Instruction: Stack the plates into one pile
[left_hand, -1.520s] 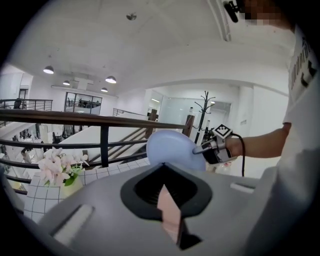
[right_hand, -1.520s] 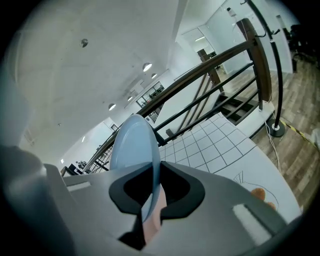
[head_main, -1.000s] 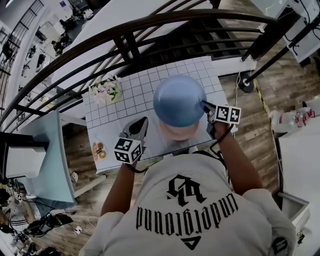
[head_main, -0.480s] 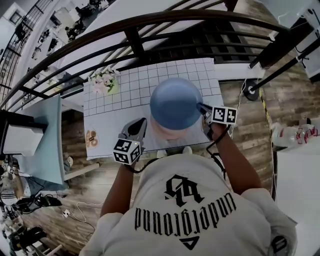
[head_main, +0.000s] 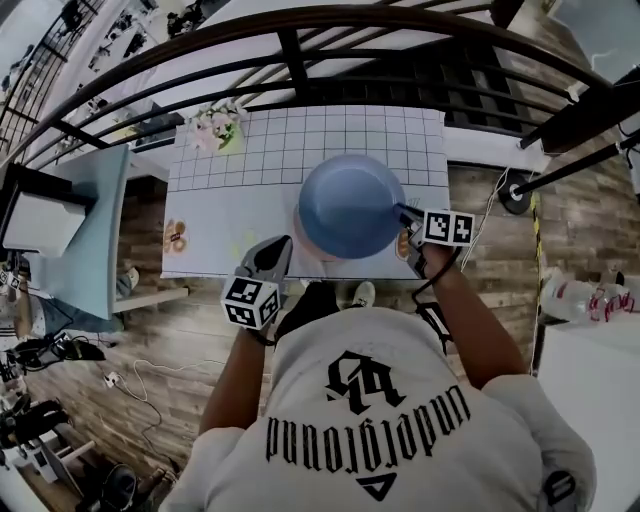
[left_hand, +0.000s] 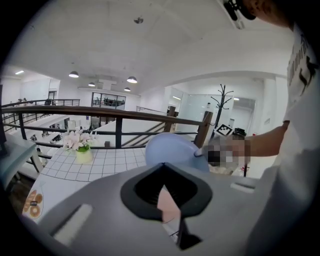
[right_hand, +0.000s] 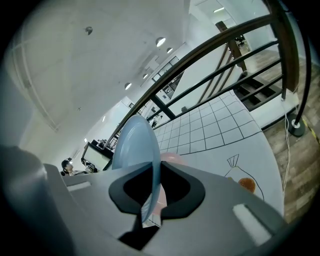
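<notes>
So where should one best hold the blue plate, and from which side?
Grip the blue plate at its thin rim from the person's right side, as the right gripper does. It is wide and shallow, so only the edge fits between the jaws; held so, it can likely go flat onto the pink plate.

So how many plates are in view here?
2: blue plate in the right gripper, pink plate on the table beneath it; more could be hidden underneath.

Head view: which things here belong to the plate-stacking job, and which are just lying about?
Job: blue plate, gripped by the right tongs; pink plate beneath it.
Lying about: pot of flowers; checked tablecloth; railing.
</notes>
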